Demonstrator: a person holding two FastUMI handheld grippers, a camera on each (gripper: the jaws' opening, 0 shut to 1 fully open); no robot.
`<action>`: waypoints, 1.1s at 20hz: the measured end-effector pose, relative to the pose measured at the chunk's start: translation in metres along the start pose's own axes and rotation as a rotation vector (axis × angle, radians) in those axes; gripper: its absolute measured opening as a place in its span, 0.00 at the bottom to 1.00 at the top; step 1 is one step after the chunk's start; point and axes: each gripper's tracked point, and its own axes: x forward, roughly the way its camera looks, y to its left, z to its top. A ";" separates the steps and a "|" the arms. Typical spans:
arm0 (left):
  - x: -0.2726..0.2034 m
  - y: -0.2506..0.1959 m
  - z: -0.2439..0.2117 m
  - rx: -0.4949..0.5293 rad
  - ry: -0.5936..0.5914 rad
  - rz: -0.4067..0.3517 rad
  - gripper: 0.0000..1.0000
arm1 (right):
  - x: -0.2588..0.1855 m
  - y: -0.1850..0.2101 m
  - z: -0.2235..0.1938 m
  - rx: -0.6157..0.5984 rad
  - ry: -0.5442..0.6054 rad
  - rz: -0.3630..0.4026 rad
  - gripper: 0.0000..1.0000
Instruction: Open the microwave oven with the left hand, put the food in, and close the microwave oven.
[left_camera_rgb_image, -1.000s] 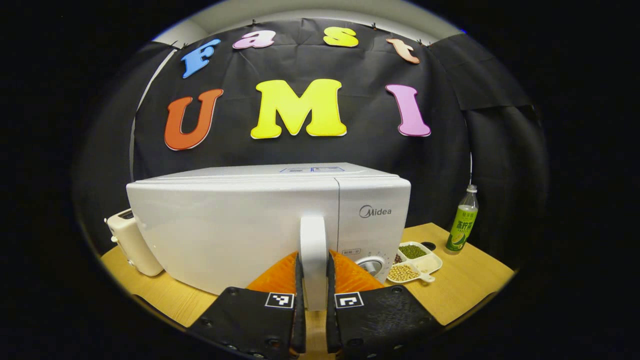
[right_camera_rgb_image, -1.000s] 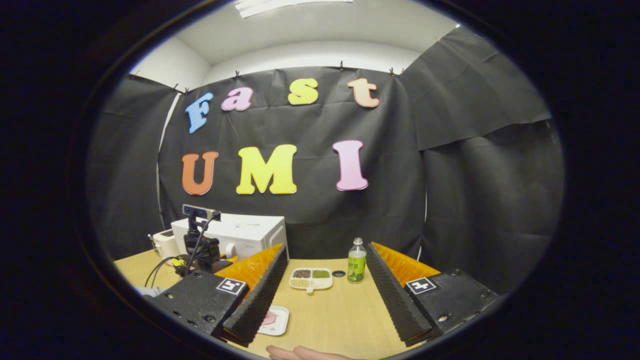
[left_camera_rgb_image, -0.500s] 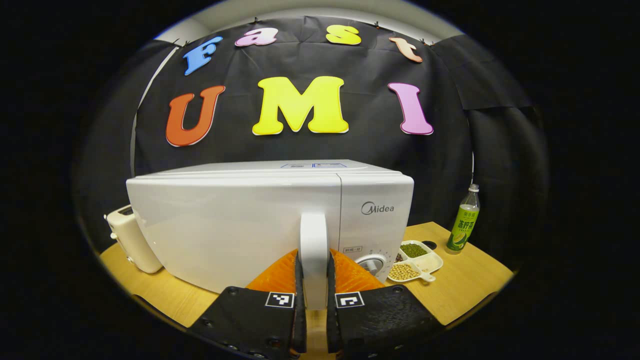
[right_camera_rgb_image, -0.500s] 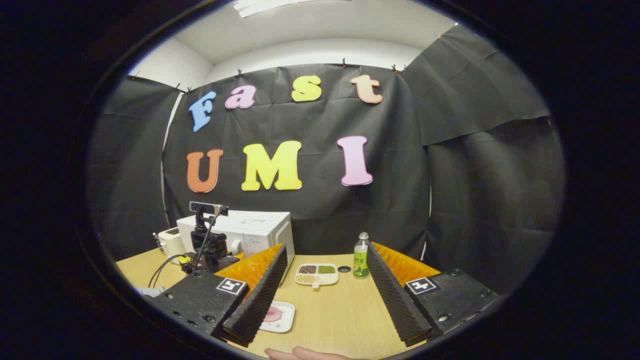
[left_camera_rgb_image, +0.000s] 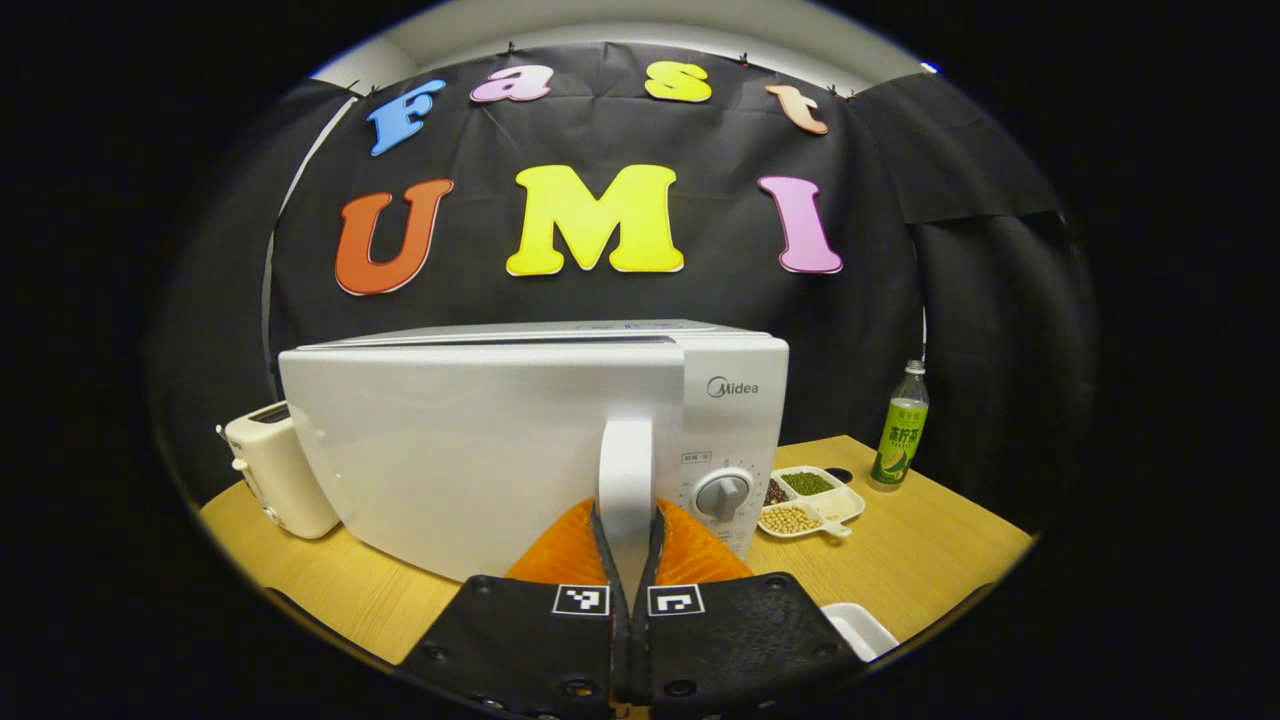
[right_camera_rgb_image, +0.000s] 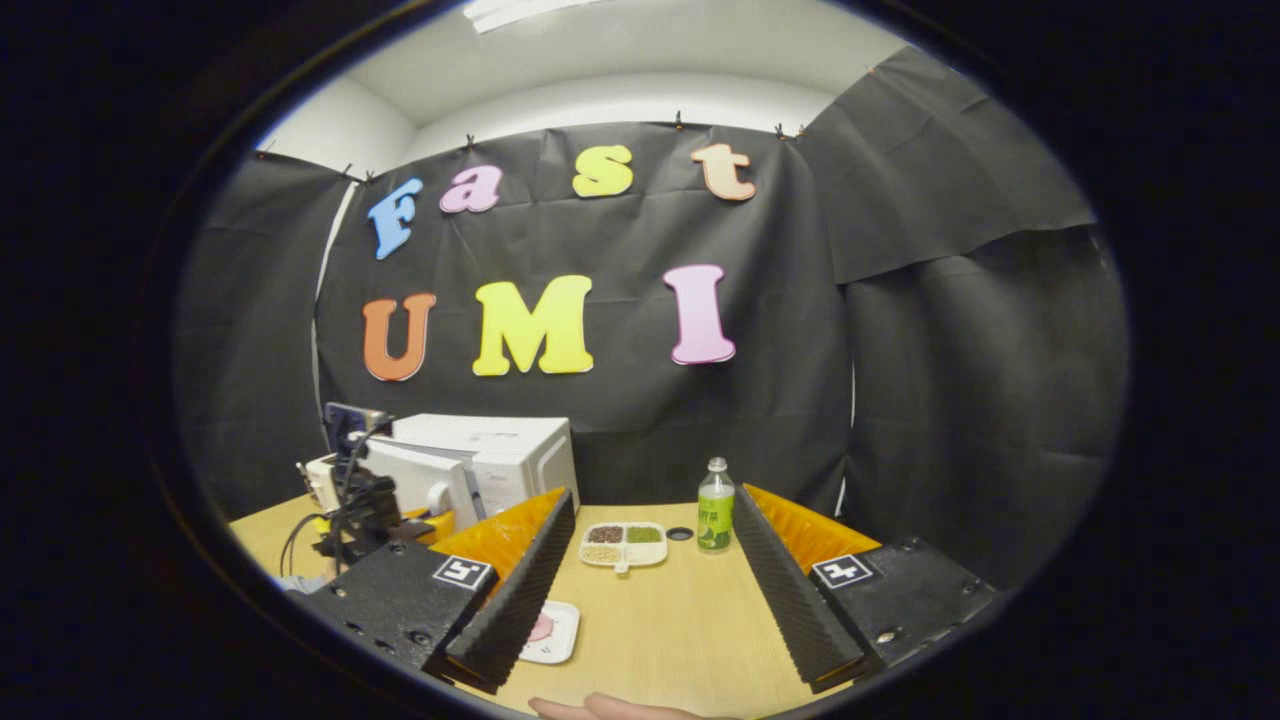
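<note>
Left claw (left_camera_rgb_image: 626, 560): its two fingers are clamping the white upright door handle (left_camera_rgb_image: 625, 470) of the glossy white box-shaped microwave oven (left_camera_rgb_image: 500, 440), pressing on it from both sides. In the right gripper view the oven door (right_camera_rgb_image: 420, 485) is standing swung ajar from the oven body.

Right claw (right_camera_rgb_image: 650, 580): it is hovering over the pale wooden counter (right_camera_rgb_image: 680, 620) with its fingers spread wide apart, gripping nothing.

Food, a white square plate carrying something pink (right_camera_rgb_image: 548, 632): it is lying flat on the counter at about 7 o'clock in the right gripper view, just beside the right claw's left-hand finger and well apart from the oven.

Other items on the counter:
- cream-coloured toaster (left_camera_rgb_image: 280, 470), sitting at 9 o'clock of the oven in the left gripper view;
- white divided dish of beans and grains (left_camera_rgb_image: 808, 497), sitting at 3 o'clock of the oven;
- clear plastic bottle with a green label (left_camera_rgb_image: 900, 440), standing upright beyond the dish.
</note>
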 end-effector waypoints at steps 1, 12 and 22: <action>-0.015 0.004 -0.004 0.003 0.007 -0.015 0.00 | -0.001 0.002 0.000 0.003 0.000 0.000 0.93; -0.148 0.087 -0.026 0.004 -0.049 -0.059 0.15 | -0.040 0.045 -0.007 0.002 0.017 0.035 0.94; -0.266 0.221 -0.051 -0.084 -0.007 0.214 0.96 | -0.047 0.090 -0.024 -0.084 0.059 0.089 1.00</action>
